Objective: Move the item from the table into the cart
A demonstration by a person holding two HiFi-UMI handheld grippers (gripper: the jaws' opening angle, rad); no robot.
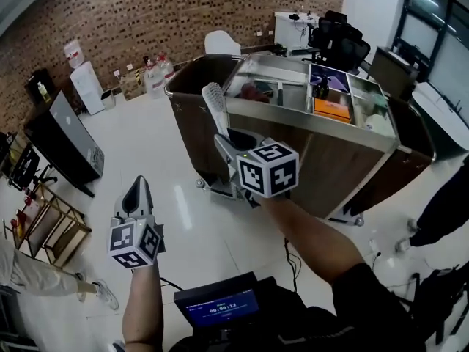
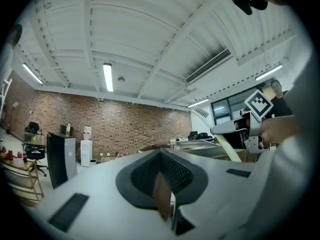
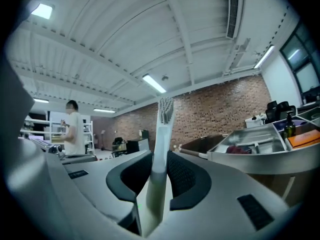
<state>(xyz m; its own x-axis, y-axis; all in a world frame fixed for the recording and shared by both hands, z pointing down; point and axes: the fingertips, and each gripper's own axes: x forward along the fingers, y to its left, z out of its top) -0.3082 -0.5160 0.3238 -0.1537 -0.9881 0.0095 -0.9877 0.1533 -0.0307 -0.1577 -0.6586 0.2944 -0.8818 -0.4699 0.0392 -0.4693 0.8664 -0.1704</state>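
A white brush with grey bristles (image 1: 213, 103) stands upright between the pads of my right gripper (image 1: 226, 139), which is shut on its handle. In the right gripper view the brush (image 3: 162, 134) rises from the jaws of that gripper (image 3: 159, 173). It hangs in the air just left of the cart (image 1: 315, 156), a wood-sided trolley with a steel compartment tray (image 1: 293, 114) on top. My left gripper (image 1: 138, 188) is lower and to the left, over the floor, shut with nothing in it (image 2: 163, 180). The cart's steel top (image 3: 252, 153) shows to the right.
The tray holds an orange box (image 1: 331, 108), a dark bottle (image 1: 321, 88) and a red item (image 1: 251, 91). A water dispenser (image 1: 86, 86), black cabinet (image 1: 64, 141), bottles (image 1: 155, 75) and metal rack (image 1: 44, 222) stand left. People are at bottom left (image 1: 33, 276) and right (image 1: 443, 204).
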